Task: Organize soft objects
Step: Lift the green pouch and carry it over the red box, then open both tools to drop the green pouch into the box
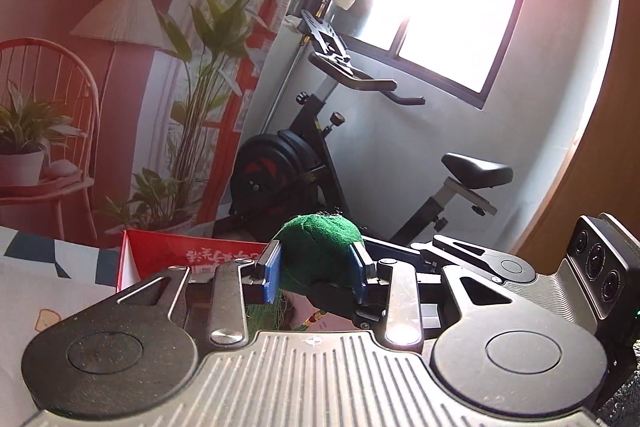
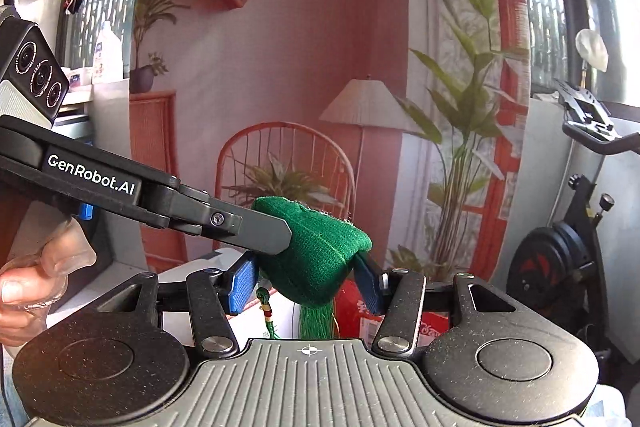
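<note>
Your left gripper [image 1: 318,269] has its blue pads [image 1: 273,269] closed partway on a green knitted piece [image 1: 318,247], one pad pressed into each side so the fabric bulges up between them in a rounded hump. Your right gripper [image 2: 306,281] holds the same green knitted piece [image 2: 316,255] from another side: its blue pads [image 2: 242,283] stand a little wider and the cloth fills the gap between them, touching both. In the right wrist view the left gripper's dark finger [image 2: 260,231] comes in from the left and lies against the upper left of the fabric, so both grippers meet on this one item, which is lifted clear in front of you. A green fringe [image 2: 316,321] hangs from its lower edge, and a thin beaded cord [image 2: 267,311] dangles just beside it. Below and beyond the piece sits a red box [image 1: 160,259] with printed characters. Your left hand [image 2: 36,279] shows at the edge of the right wrist view, curled around the handle.
</note>
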Demonstrator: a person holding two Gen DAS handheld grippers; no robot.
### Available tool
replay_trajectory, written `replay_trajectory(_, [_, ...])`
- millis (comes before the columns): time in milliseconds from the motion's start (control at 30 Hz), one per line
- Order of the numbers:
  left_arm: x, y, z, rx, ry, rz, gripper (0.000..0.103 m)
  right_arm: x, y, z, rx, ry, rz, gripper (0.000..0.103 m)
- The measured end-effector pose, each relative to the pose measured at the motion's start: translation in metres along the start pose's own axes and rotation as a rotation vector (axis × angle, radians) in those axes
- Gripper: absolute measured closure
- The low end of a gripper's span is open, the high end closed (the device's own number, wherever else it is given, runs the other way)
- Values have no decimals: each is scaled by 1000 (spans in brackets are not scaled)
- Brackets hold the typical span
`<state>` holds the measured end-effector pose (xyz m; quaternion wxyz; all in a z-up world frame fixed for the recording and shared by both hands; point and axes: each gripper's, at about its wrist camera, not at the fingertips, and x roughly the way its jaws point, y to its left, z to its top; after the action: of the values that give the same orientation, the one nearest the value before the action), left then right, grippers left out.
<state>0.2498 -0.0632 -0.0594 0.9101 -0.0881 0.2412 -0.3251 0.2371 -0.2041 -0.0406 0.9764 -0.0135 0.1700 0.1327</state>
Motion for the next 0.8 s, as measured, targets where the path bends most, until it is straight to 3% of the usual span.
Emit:
replay_trajectory(233, [30, 38, -9, -42, 65, 66, 66, 67, -6, -17, 37, 104, 27, 54])
replay_trajectory(433, [51, 76, -27, -84, 154, 112, 66, 114, -7, -52, 113, 209, 61, 54])
replay_trajectory(800, [62, 100, -41, -92, 220, 172, 66, 144, -3, -80, 152, 317, 62, 48])
